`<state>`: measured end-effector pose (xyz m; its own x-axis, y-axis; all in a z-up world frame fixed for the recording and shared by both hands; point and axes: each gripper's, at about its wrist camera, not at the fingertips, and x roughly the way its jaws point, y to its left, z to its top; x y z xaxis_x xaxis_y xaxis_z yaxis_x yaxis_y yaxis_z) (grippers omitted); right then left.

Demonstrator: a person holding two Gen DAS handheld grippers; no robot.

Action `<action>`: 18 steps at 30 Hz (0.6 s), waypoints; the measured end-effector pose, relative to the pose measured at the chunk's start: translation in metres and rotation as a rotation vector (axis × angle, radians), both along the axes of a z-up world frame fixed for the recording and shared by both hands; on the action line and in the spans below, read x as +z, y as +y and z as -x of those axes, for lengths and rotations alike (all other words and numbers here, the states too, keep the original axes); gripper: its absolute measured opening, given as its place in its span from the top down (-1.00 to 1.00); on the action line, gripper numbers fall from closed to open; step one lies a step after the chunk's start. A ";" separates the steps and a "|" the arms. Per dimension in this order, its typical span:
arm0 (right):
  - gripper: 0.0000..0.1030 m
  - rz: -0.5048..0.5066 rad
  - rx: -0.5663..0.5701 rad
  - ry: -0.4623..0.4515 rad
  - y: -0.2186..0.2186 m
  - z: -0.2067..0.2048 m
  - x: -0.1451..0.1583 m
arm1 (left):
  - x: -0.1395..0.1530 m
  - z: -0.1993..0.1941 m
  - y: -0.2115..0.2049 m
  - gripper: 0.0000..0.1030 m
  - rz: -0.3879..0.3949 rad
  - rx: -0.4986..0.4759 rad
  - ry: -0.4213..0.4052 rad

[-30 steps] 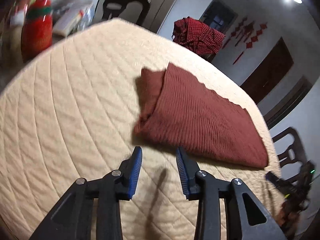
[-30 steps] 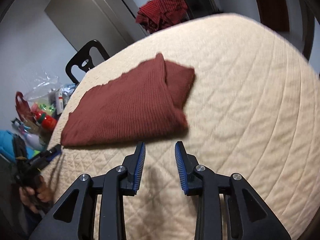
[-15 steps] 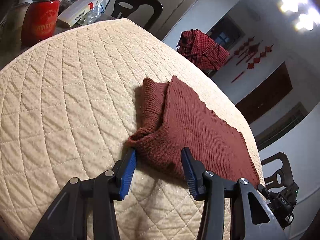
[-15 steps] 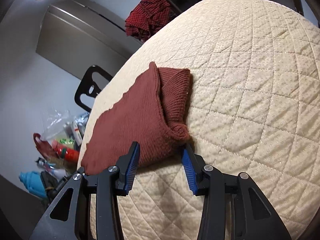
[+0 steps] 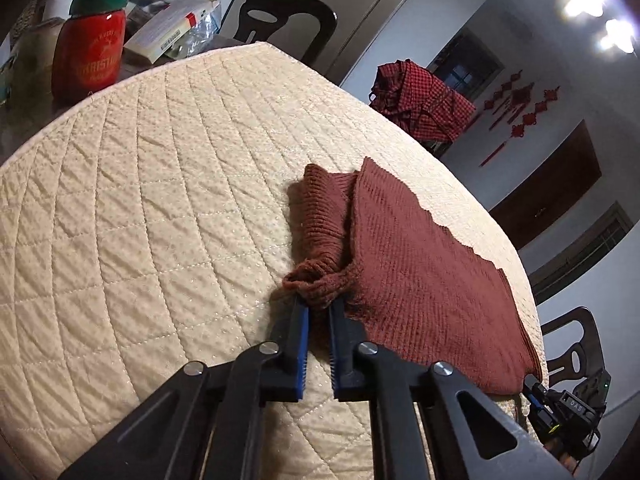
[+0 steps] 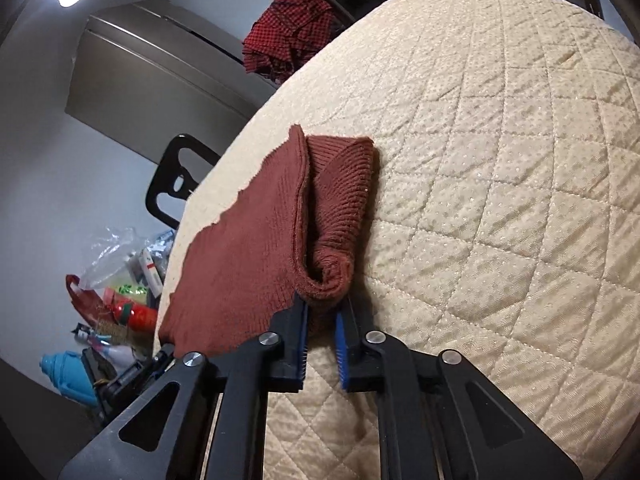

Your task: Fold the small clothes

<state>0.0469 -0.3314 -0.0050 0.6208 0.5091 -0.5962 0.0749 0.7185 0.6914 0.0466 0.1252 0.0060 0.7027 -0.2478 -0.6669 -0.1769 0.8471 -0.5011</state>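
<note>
A rust-red knitted garment (image 5: 420, 272) lies partly folded on the cream quilted table cover (image 5: 160, 200). My left gripper (image 5: 319, 304) is shut on one near corner, which bunches between the blue pads. In the right wrist view the same garment (image 6: 256, 240) stretches off to the left, and my right gripper (image 6: 322, 304) is shut on its other near corner, a rolled ribbed edge. The other gripper shows small beyond the garment's far end in each view (image 5: 568, 412) (image 6: 132, 372).
A red plaid cloth (image 5: 420, 100) hangs on a chair beyond the table. A red Christmas bottle (image 5: 90, 40), boxes and bags crowd the table's far left. Black chairs (image 5: 288, 20) (image 6: 176, 176) stand at the table's edge. The quilted cover (image 6: 500, 200) stretches wide to the right.
Both grippers moved forward to the garment's near corners and closed on them. One second ago both were open, short of the cloth.
</note>
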 end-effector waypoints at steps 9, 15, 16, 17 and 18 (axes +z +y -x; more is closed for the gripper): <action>0.85 0.005 0.029 -0.021 -0.007 0.042 0.018 | 0.017 0.041 -0.001 0.84 -0.013 -0.043 -0.026; 0.85 0.010 0.005 0.044 -0.022 0.088 0.013 | 0.012 0.088 -0.009 0.83 -0.024 -0.082 0.004; 0.85 0.012 0.004 0.057 -0.023 0.094 0.010 | 0.008 0.094 -0.010 0.83 -0.023 -0.085 0.014; 0.85 0.021 0.002 0.068 -0.023 0.098 0.006 | 0.004 0.098 -0.012 0.83 -0.027 -0.089 0.022; 0.85 0.021 0.000 0.078 -0.025 0.101 0.001 | -0.001 0.101 -0.013 0.83 -0.032 -0.093 0.031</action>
